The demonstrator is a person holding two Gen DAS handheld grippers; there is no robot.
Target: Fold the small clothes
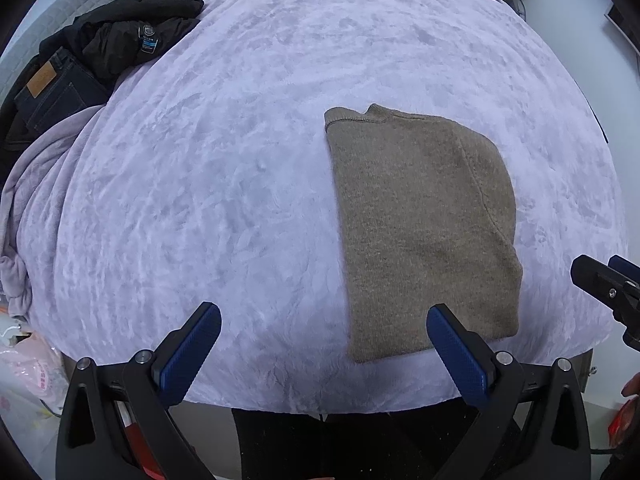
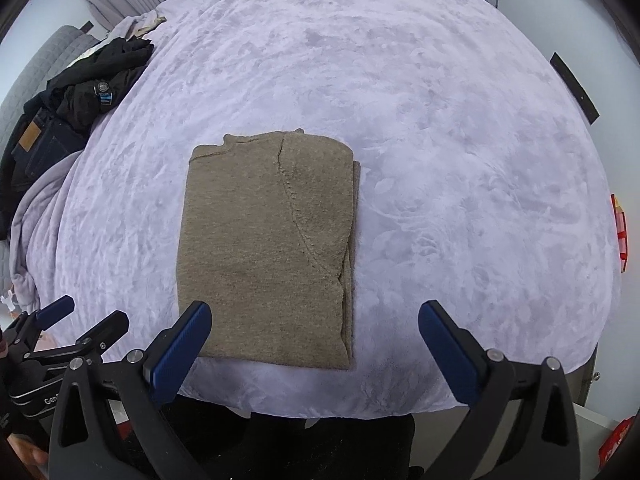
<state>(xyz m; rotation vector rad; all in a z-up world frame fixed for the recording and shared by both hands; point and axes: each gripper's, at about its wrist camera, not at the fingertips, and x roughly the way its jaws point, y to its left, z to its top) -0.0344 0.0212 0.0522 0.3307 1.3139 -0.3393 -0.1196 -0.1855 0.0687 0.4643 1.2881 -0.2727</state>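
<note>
On the lilac blanket (image 2: 440, 120) | folded sweater (image 2: 268, 248) flat below both tongs (image 1: 324, 328) (image 2: 314, 324) | both apart, empty

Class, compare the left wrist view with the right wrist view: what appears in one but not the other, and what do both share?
Only the left wrist view shows the pink plastic bag at lower left. Only the right wrist view shows the black strip on the right wall. Both show the folded brown sweater on the lilac blanket, dark clothes piled at left, and each open hand-held gripper.
</note>
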